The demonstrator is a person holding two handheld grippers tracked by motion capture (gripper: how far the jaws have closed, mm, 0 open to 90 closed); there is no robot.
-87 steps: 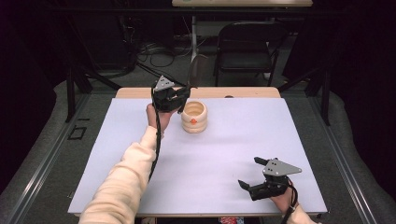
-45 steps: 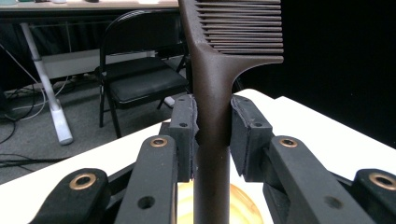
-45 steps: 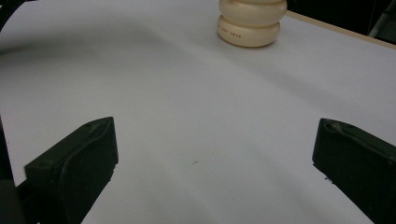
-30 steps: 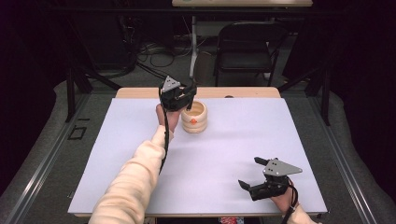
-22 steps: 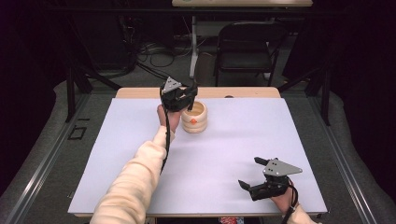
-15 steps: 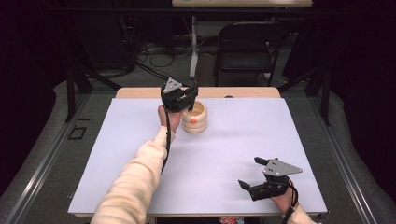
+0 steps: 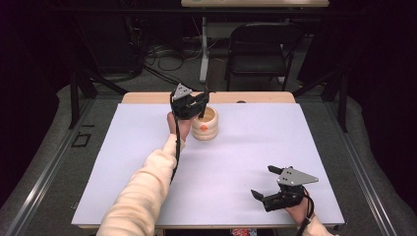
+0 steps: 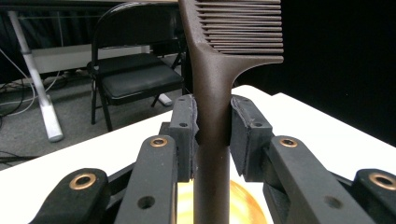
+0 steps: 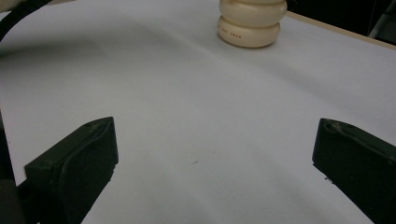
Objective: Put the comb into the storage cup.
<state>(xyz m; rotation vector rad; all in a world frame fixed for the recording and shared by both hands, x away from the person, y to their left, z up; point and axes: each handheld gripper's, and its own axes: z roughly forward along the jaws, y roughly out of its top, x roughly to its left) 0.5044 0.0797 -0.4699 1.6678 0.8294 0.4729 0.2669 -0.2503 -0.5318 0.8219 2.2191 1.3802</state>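
The left gripper (image 7: 200, 102) hangs just over the cream holder (image 7: 205, 124), a ribbed, round wooden pot that stands near the far edge of the white table (image 7: 246, 147). Its two black pads are clamped on the handle of a dark brown comb (image 8: 219, 70). In the left gripper view the handle runs straight up between the pads, the teeth stick out to one side above them, and the lower part of the handle goes down toward the yellowish opening of the holder (image 8: 219, 205) right beneath. Whether the comb's lower end touches the holder's inside cannot be told.

The person's left hand (image 7: 178, 124), in a cream sleeve, sits just on the near left side of the holder.

The right gripper (image 7: 268, 184) rests well apart from the holder, at the near right corner of the table. Its jaws are spread wide with nothing between them; in the right gripper view bare table lies between the pads (image 9: 74, 163), and the holder (image 9: 252, 23) stands far beyond them.
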